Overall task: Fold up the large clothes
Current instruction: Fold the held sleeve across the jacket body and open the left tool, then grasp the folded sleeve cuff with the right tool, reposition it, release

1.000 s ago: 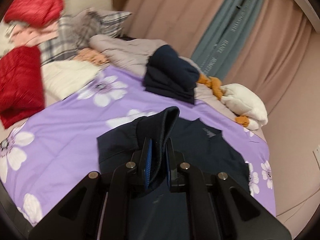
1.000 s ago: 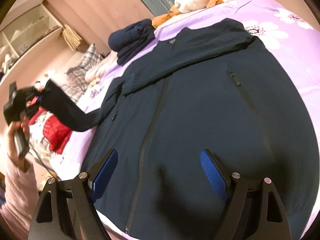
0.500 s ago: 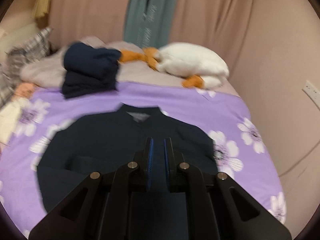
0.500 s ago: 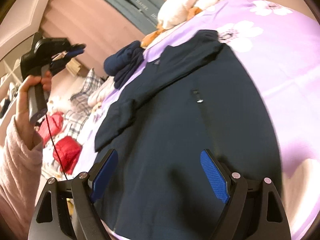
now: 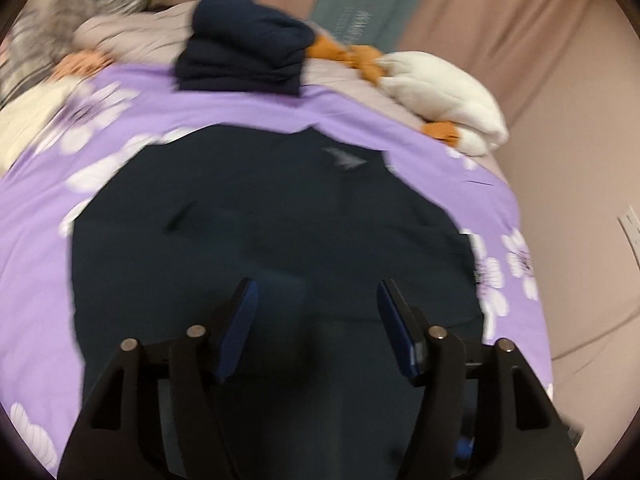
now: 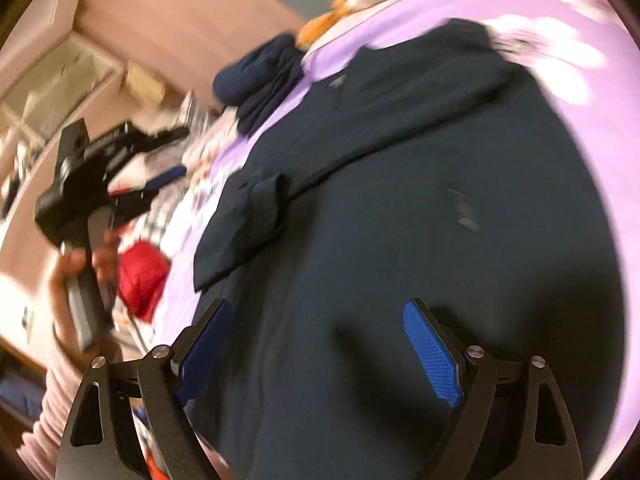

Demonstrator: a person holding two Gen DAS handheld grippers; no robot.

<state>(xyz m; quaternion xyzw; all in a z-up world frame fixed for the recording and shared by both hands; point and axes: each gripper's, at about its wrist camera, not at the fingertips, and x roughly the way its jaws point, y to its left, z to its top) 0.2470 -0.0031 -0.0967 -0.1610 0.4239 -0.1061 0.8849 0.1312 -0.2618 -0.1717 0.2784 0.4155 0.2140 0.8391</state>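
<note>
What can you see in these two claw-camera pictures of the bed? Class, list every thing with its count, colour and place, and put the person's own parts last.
Zip-front jacket: one, navy, spread flat on the bedcover, a sleeve folded across its chest.
Floral bedcover: one, purple with white flowers, covering the bed.
Folded garment pile: one, navy, beyond the jacket's collar.
Plush toy: one, white with orange parts, at the bed's far edge.
Red padded garment: one, red, at the bed's side.
Curtains: pink with a teal panel, behind the bed.
Left claw: one, black with blue pads, jaws opening, nothing gripped, above the jacket.
Right claw: one, black with blue pads, open above the jacket.
Hand: one, pink sleeve, holding the left claw's handle.
</note>
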